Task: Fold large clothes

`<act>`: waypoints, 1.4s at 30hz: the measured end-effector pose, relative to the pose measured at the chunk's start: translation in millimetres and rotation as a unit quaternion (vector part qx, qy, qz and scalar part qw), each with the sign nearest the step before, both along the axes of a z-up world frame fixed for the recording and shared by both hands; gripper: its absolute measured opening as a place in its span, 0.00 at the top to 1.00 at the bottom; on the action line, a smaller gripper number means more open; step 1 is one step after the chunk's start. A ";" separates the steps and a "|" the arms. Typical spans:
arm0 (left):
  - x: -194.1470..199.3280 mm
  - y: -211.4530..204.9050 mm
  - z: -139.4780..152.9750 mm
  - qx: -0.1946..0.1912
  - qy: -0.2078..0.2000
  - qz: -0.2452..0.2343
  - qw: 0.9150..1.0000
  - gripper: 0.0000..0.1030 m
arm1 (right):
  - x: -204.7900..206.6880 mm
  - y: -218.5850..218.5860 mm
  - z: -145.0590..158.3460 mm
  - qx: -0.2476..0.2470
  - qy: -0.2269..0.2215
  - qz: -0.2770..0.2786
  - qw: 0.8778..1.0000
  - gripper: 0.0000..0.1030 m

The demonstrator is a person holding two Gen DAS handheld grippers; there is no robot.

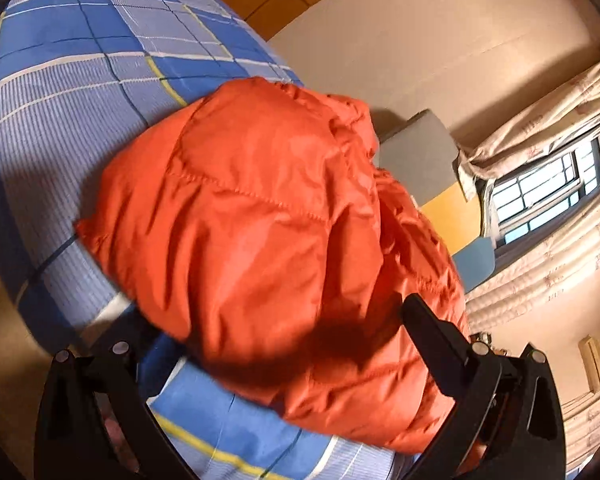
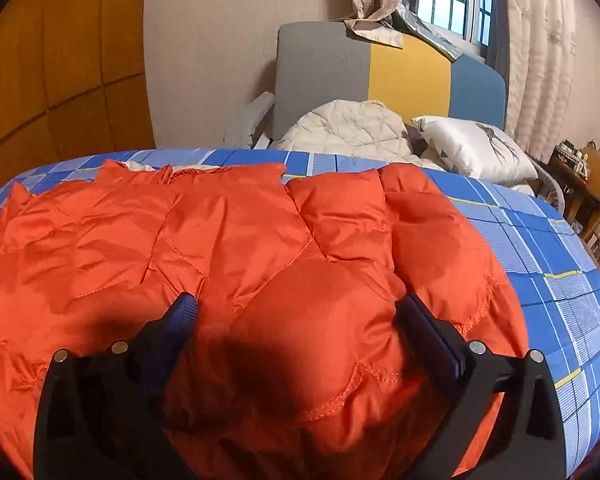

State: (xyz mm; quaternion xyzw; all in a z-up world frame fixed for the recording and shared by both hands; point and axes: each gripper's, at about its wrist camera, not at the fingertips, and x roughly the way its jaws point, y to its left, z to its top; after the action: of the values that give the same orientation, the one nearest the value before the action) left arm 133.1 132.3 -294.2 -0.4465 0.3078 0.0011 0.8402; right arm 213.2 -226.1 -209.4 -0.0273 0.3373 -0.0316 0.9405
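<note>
So the orange puffer jacket (image 2: pixel 260 280) is laid across the blue checked bed (image 2: pixel 560 280), reaching close to the bed's near edge; part of it is bunched into a thick, puffy lump, as seen from the left wrist (image 1: pixel 268 208).

The right hand-held gripper (image 2: pixel 300 312) is spread as wide as it goes, jaws either side of a quilted bulge, nothing pinched yet. The left hand-held gripper (image 1: pixel 268 328) is seen with one finger lying against the fabric and the other half hidden under the lump; whether anything is actually gripped can't be told.

What could go wrong: slick shell fabric could be squeezed out of the jaws if only the top layer is caught; a fold could spring back from trapped air in the padding; the near hem could be dragged off the bed's edge if it's pulled unevenly.
</note>
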 end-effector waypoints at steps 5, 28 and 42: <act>17.1 11.7 -5.9 -0.031 -0.016 0.034 0.999 0.02 | 1.5 -0.2 -2.0 0.000 0.006 0.001 1.000 0.03; 27.7 20.4 39.6 0.011 -0.075 0.010 0.997 0.77 | 52.5 27.5 25.0 -0.061 0.022 0.017 0.998 0.03; 26.6 -19.7 115.0 0.128 -0.127 -0.032 0.983 0.77 | 46.6 17.8 5.4 -0.043 0.050 0.017 0.998 0.03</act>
State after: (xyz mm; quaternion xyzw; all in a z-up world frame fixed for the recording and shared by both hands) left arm 159.8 112.6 -179.2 -0.3222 0.2100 -0.0427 0.9221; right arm 259.7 -208.3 -204.0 -0.0746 0.3818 -0.0288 0.9208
